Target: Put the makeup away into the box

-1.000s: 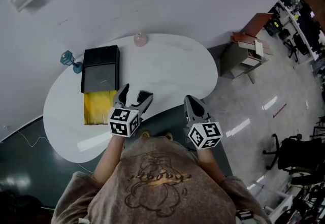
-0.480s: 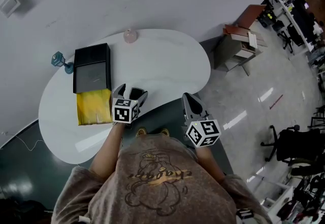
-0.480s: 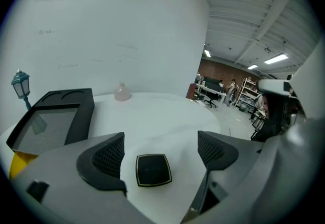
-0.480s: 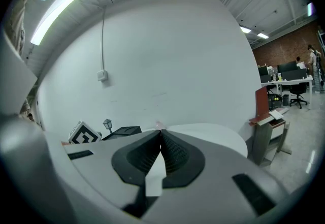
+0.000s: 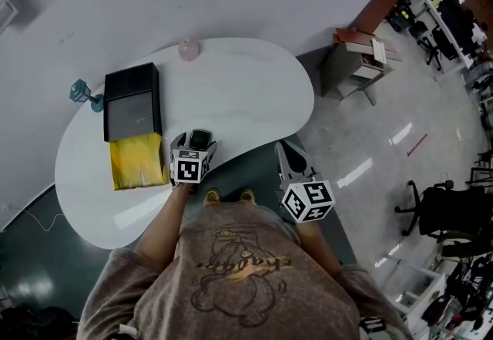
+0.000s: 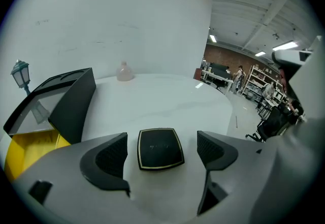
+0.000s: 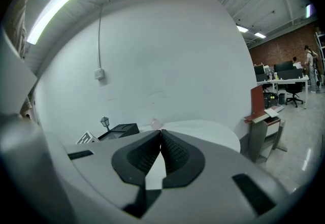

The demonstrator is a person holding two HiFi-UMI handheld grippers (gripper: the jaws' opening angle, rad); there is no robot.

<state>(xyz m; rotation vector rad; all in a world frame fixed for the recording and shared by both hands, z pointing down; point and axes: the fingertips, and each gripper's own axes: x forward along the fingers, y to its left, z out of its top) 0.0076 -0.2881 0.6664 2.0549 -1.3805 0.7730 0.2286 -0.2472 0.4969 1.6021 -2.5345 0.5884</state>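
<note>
My left gripper (image 6: pixel 161 151) has its jaws spread wide on either side of the black compact (image 6: pixel 160 148). The compact lies flat on the white table (image 5: pixel 246 99), touching neither jaw. The black box (image 6: pixel 71 103) stands just left. My right gripper (image 7: pixel 161 134) is pressed together, empty, off the table's near edge.

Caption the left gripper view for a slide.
Left gripper, jaws apart, straddles a black compact on the white table; box at left.

In the head view your left claw (image 5: pixel 196 144) covers most of the compact (image 6: pixel 160 149), and the print on its lid is too small to read. In the left gripper view the picture's edge cuts off the yellow part of the box (image 6: pixel 71 101). The pink bottle (image 6: pixel 124 72) looks blurred.
</note>
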